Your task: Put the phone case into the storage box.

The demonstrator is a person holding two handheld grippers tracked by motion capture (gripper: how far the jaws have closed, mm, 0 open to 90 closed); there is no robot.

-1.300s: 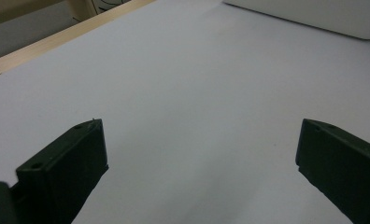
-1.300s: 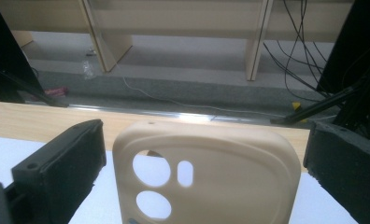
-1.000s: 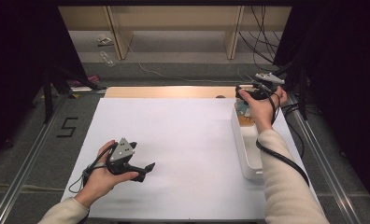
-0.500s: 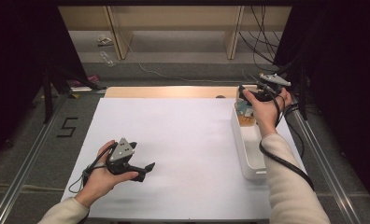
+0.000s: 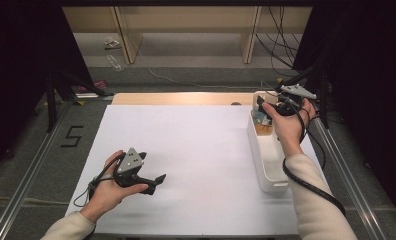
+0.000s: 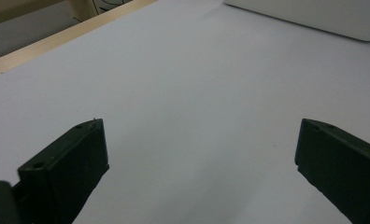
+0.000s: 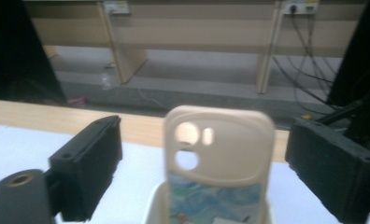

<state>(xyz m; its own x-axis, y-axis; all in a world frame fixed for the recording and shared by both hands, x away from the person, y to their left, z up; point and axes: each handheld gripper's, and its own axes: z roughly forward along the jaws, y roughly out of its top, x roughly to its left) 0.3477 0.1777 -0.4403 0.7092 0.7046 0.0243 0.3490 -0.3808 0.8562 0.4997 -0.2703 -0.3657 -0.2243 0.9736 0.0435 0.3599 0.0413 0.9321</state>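
Right gripper, high view: hovering over the far end of the white bin, jaws spread and just been closing, nothing pinched; phone case stands upright at that far end. Left gripper rests on the white sheet well left of the bin, jaws spread, empty. Left gripper view: bare sheet between the jaws, bin far ahead. Right gripper view: beige phone case stands between the jaws, clear gaps both sides, not touching; printed card low in the bin.
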